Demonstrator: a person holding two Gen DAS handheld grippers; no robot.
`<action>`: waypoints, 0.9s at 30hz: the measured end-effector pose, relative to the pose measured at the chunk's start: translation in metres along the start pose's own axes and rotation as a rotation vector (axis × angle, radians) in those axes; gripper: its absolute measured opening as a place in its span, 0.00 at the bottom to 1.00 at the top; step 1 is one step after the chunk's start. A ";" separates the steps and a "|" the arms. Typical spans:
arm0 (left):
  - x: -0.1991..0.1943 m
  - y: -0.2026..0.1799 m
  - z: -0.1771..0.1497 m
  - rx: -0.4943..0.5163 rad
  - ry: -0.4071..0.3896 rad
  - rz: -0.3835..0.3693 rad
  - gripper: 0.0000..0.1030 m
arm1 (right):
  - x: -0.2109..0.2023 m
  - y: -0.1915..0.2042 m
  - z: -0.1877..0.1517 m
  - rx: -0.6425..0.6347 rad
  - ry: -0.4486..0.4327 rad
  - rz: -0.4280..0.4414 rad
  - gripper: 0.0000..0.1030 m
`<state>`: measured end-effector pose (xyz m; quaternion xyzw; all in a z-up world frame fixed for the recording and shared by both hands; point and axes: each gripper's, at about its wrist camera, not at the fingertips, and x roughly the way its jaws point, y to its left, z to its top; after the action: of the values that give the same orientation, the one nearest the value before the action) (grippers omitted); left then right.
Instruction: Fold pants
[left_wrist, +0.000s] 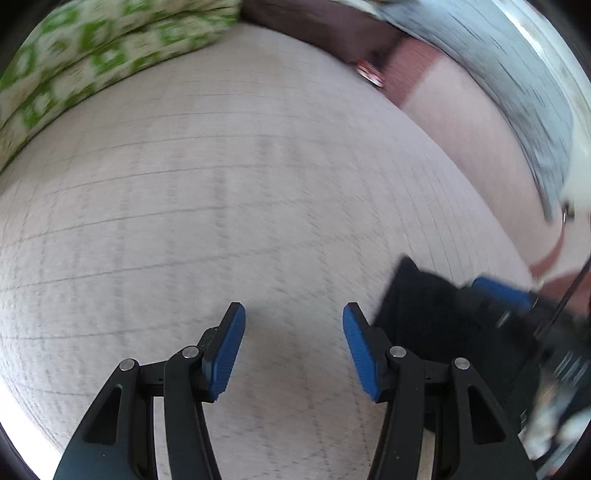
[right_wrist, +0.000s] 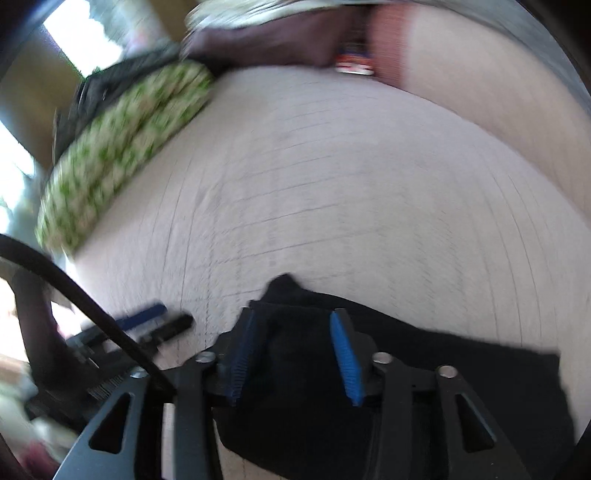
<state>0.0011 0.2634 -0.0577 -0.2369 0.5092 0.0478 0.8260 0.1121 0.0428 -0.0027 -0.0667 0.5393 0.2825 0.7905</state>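
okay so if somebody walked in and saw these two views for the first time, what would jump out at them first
Probably the black pants, a dark heap low on the pale checked bed cover, with the right gripper open just above them. Next, the green-and-white patterned cushion along the cover's far left edge. The left gripper is open over bare cover.

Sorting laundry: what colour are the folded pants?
Black pants, clearest in the right wrist view.

— Where on the bed (right_wrist: 332, 184)?
— Pants (right_wrist: 461, 369) lying on the near part, right of the left tool (left_wrist: 293, 317), directly under the right tool (right_wrist: 291, 325).
— And farther back?
— Pillows (left_wrist: 92, 55) stacked along the far left edge; a small can (left_wrist: 369, 74) beyond the far edge, right of the pillows.
— Between?
— Only sheet.
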 end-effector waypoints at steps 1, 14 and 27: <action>-0.002 0.005 0.002 -0.016 -0.003 0.005 0.52 | 0.007 0.014 0.000 -0.049 0.015 -0.026 0.52; -0.011 0.031 0.006 -0.132 0.021 -0.050 0.52 | 0.022 0.007 0.012 0.129 0.017 0.002 0.17; -0.018 0.043 0.003 -0.172 0.017 -0.051 0.52 | 0.060 0.027 0.022 0.042 0.136 -0.194 0.74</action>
<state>-0.0191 0.3051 -0.0560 -0.3204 0.5041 0.0681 0.7991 0.1320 0.0965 -0.0415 -0.1212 0.5883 0.1881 0.7771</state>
